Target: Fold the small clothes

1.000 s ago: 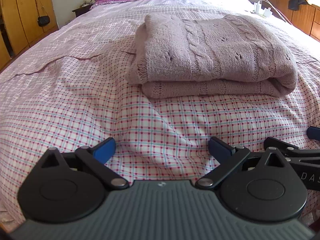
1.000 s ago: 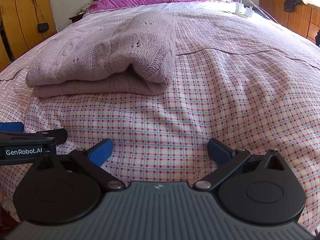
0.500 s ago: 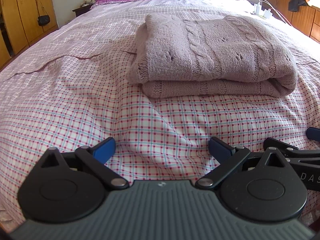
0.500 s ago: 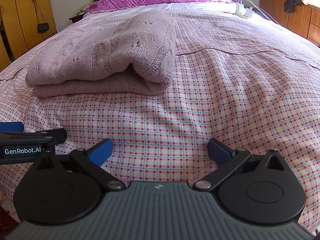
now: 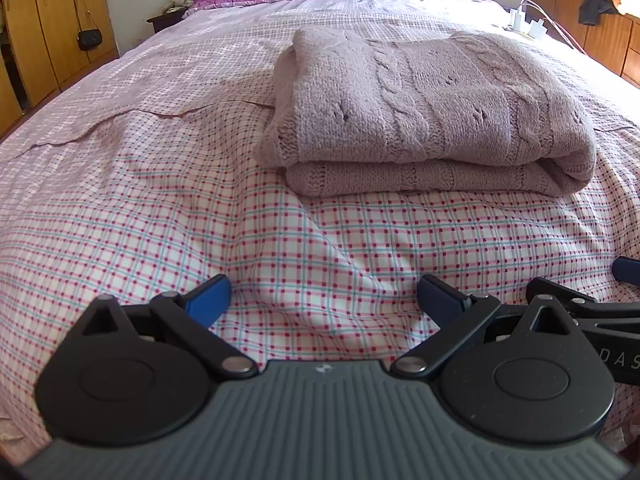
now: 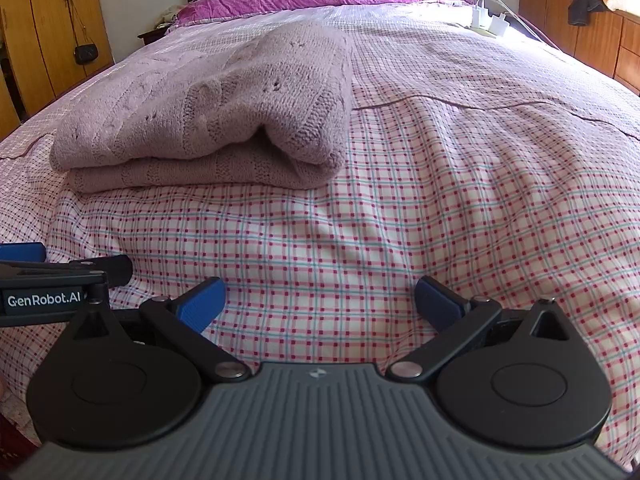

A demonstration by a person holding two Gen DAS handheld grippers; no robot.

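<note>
Nothing has moved: my left claw [image 5: 322, 298] and right claw [image 6: 318, 300] stay spread, empty, near the bed's [image 5: 120, 200] foot edge. Nudging the sweater [image 5: 432, 120] could spill its loose upper layer.

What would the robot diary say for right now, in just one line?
left hand-held gripper: open, empty | right hand-held gripper: open, empty | mauve cable-knit sweater: folded on checked bedspread, untouched

sweater [image 5: 432, 108]: 1 | gripper: 2, left gripper [image 5: 324, 300], right gripper [image 6: 320, 300] | bed [image 5: 120, 184]: 1 | black bag [image 5: 89, 39]: 1
</note>
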